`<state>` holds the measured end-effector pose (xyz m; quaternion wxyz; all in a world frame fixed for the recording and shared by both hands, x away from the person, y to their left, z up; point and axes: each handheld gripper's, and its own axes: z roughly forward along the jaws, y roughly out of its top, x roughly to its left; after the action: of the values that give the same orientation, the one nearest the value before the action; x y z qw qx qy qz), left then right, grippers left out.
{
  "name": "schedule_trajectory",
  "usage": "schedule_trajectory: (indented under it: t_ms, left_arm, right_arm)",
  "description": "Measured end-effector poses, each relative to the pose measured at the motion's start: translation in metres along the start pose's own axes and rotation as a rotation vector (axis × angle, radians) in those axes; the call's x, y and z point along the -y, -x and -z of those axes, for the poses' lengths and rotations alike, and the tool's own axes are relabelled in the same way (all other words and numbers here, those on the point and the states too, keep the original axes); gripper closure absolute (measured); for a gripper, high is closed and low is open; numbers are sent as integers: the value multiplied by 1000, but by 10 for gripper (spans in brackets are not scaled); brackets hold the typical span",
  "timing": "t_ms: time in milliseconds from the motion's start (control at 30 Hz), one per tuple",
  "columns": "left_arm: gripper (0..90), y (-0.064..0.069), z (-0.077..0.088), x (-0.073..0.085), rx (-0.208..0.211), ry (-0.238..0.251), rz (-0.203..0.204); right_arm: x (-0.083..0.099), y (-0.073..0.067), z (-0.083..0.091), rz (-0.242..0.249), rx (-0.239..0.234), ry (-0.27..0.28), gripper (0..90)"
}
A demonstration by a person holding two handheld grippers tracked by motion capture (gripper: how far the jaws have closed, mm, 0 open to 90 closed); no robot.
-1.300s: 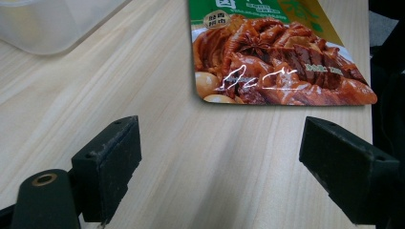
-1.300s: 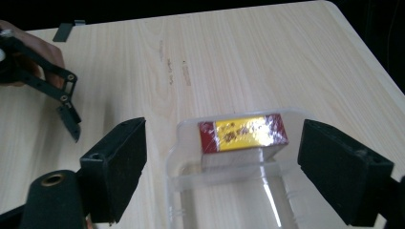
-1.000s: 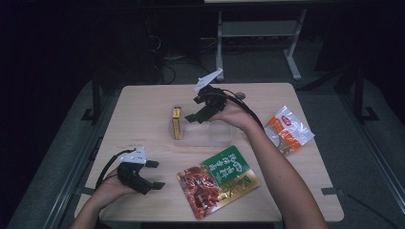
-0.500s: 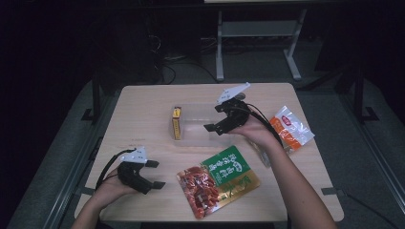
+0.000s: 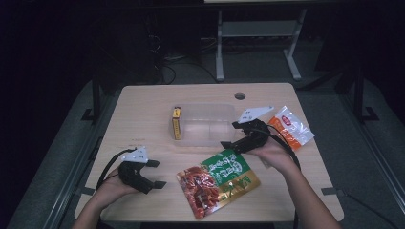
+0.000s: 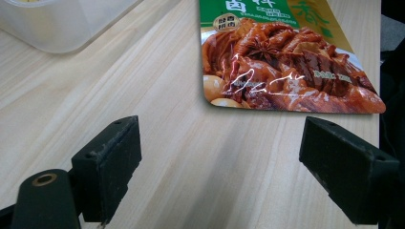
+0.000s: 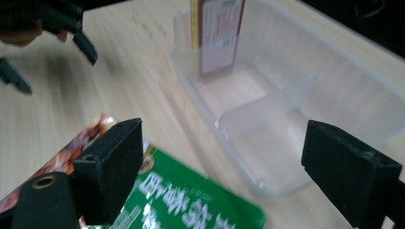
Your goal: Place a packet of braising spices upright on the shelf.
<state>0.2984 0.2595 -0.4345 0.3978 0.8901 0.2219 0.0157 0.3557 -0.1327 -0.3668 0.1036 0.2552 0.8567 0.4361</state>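
Wooden table (image 5: 143,114) sitting in dark room, clear plastic container (image 5: 210,125) lying near its centre. Yellow box (image 5: 176,122) standing on edge inside container, at its left end. Right gripper (image 5: 232,135) hovering at container's near right corner, jaws gaping, gripping nothing. Green-and-red food pouch (image 5: 218,181) lying flat just in front of container, its top edge perhaps touching container — blur hiding it. Orange-white packet (image 5: 290,127) lying right of container. Left gripper (image 5: 157,173) resting well left-front of container, jaws spread wide, empty.
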Motion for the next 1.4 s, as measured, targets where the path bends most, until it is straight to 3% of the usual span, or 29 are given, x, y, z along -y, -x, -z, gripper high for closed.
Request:
schedule_trajectory:
  t_ms: [300,667,1133,1300,1400]
  left_arm:
    - [137,5,-3,-3,-11,-7,5]
    - [137,13,-13,-21,-24,-7,-4]
    - [136,24,-37,-52,-1,-12,-27]
    - [136,25,-45,-60,9,-3,-27]
    - [132,26,-57,-68,16,-6,-30]
  right_arm:
    - [43,-10,16,-26,49,-12,137]
    - [92,-20,31,-98,99,-25,136]
    - [111,-26,42,-137,143,-6,132]
    - [120,-26,45,-150,134,-16,133]
    - [122,-23,45,-160,145,-24,132]
